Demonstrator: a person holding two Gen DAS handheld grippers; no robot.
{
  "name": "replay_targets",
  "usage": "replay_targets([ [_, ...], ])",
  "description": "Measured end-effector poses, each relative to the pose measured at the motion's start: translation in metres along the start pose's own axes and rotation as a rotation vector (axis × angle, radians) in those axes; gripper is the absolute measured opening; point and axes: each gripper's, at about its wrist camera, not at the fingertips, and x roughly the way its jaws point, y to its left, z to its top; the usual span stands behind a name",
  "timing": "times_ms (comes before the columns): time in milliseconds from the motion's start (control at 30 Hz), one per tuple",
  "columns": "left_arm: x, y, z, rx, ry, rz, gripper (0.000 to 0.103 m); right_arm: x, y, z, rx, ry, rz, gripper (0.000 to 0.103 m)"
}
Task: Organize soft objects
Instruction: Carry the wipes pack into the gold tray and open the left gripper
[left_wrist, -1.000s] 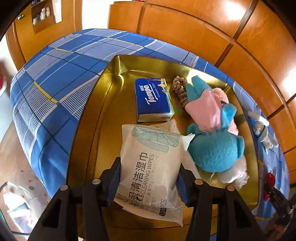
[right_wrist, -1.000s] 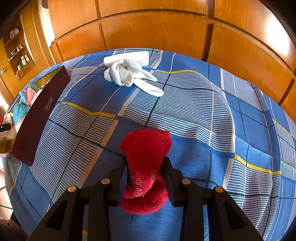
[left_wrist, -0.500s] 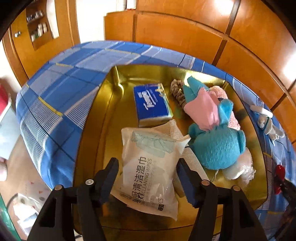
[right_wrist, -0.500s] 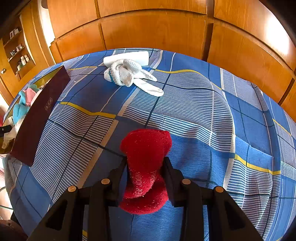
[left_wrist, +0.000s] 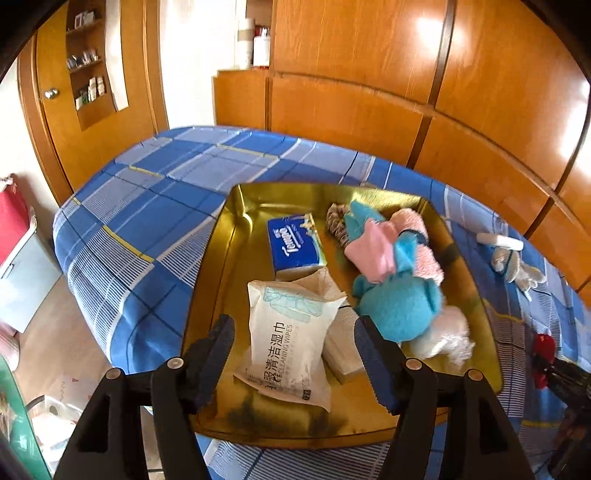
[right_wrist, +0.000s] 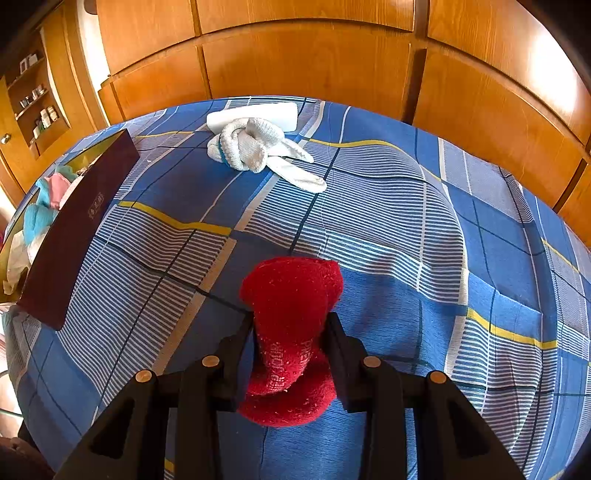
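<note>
A white pack of cleaning wipes (left_wrist: 291, 339) lies in the gold tray (left_wrist: 218, 266) on the bed. My left gripper (left_wrist: 293, 343) hovers above it, open, its pads clear of the pack on both sides. Beyond lie a blue tissue pack (left_wrist: 293, 247), a turquoise plush toy (left_wrist: 399, 302), pink cloth (left_wrist: 376, 247) and a striped scrunchie (left_wrist: 338, 221). In the right wrist view my right gripper (right_wrist: 290, 343) is shut on a rolled red sock (right_wrist: 291, 328) over the blue checked bedspread (right_wrist: 388, 229). A knotted white sock (right_wrist: 255, 147) lies farther off.
A white block (right_wrist: 255, 114) sits behind the white sock. The tray's dark maroon outer wall (right_wrist: 74, 229) stands at the left of the right wrist view. Wooden wardrobe panels (left_wrist: 461, 110) back the bed. The bed's left edge drops to the floor (left_wrist: 55, 339).
My left gripper has let go of the wipes pack, its jaws have spread, and it has risen and drawn back, so the tray looks smaller. The right gripper and red sock have not moved.
</note>
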Motion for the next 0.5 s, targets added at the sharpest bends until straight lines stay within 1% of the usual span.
replay_targets([
  [233, -0.023, -0.006, -0.008, 0.007, -0.066, 0.011, 0.068, -0.001, 0.003, 0.0, -0.01, -0.002, -0.017, 0.036],
  [500, -0.027, -0.007, -0.015, 0.012, -0.071, 0.013, 0.068, 0.0, 0.003, 0.001, -0.015, -0.004, -0.026, 0.036],
])
